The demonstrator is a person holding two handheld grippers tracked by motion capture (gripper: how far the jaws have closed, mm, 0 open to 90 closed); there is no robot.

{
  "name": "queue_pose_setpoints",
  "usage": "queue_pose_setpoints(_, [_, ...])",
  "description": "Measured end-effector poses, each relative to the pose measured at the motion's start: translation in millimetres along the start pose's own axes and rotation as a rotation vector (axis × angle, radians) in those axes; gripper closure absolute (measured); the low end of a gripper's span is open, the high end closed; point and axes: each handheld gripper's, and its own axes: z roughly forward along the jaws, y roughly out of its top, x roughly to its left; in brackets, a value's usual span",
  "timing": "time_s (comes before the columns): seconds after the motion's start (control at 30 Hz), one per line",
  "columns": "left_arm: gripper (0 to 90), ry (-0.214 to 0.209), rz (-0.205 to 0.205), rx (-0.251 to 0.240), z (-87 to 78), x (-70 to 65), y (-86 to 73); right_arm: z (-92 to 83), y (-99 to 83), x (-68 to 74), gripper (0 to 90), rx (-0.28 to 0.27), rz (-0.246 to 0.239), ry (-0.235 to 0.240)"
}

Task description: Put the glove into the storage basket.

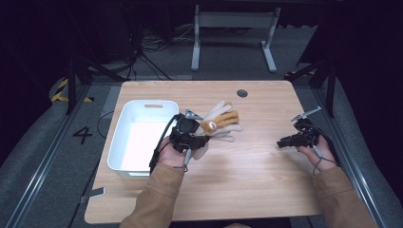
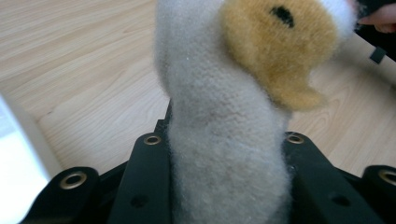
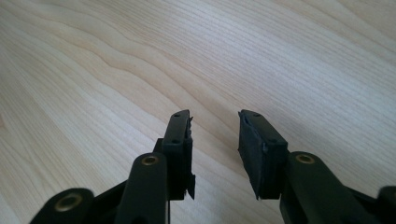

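Left gripper (image 1: 199,137) has the gloves (image 1: 221,124) clamped, jaws pinched on the pale fleece cuff; in the left gripper view that cuff (image 2: 224,154) fills the gap between the jaws, with a tan patch (image 2: 280,51) flopping above. The bundle sits near the middle of the table (image 1: 266,185), just right of the white bin (image 1: 119,147), which stands along the left edge. Whether the fingers hang clear of the wood or rest on it, hard to tell. Right gripper (image 1: 285,141) is out by the right edge, well apart from the gloves, jaws parted with nothing but bare wood between them (image 3: 215,140).

Now the risks. The grip is on one end only, and this looks like a pair: a loose glove could slip free and drop short of the bin. Soft fleece may also creep out of the jaws. And trailing fingers could catch the bin's rim (image 1: 172,124) and tug the bundle loose.
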Motion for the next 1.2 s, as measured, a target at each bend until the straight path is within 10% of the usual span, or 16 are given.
queue_pose_setpoints(1.2, [69.1, 0.212, -0.191, -0.073, -53.7, 62.4, -23.4, 6.0, 7.8, 2.1, 79.0, -0.003, -0.016, -0.013])
